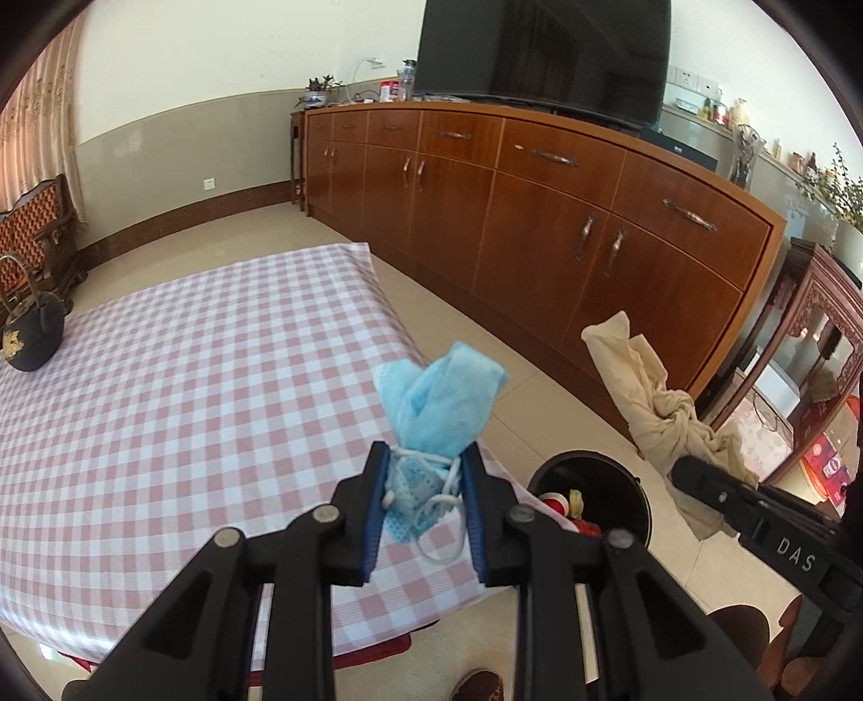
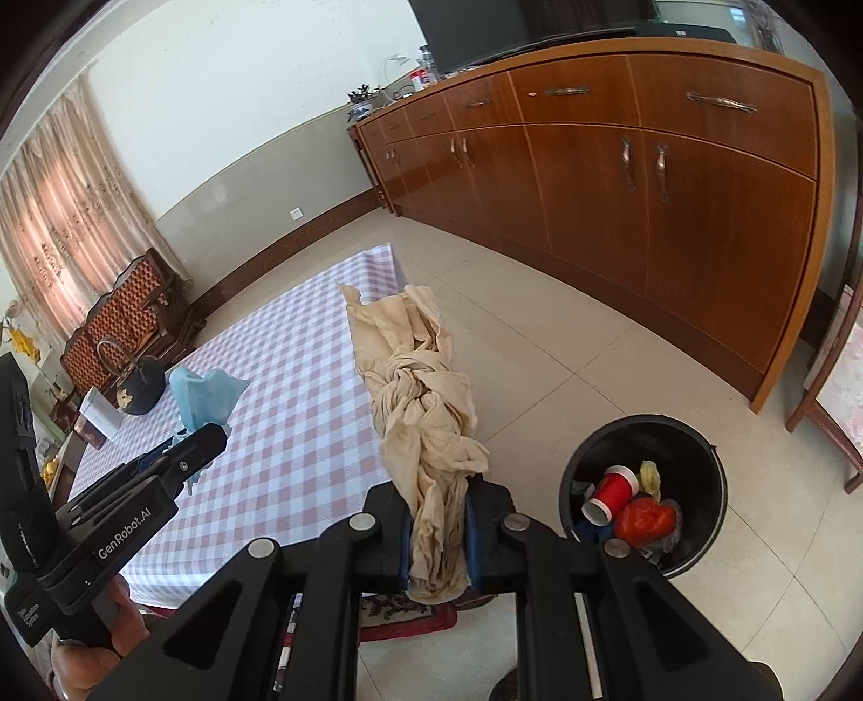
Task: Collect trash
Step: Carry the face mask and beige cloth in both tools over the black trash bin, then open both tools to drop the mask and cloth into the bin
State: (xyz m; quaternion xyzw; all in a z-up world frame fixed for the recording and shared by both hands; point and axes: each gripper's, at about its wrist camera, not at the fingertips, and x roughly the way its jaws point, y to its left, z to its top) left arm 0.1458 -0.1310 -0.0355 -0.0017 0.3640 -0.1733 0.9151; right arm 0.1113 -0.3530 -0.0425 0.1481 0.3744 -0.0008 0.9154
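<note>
A long wooden sideboard (image 1: 539, 215) with metal handles runs along the right of the frame, a dark television (image 1: 545, 48) standing on its top at upper centre. The wall (image 1: 216, 54) is white above and grey-beige below, with a brown skirting. Pale floor tiles (image 2: 566, 334) shine in daylight. At the left, patterned curtains (image 2: 59, 215) hang over a carved wooden chair (image 2: 129, 313). The table (image 1: 189, 377) wears a pink-and-white checked cloth.

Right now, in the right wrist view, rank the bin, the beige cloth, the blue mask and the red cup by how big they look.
1. Beige cloth and black bin: similar; the cloth is nearer the camera, so unsure.
2. Blue mask.
3. Red cup, inside the bin.
</note>
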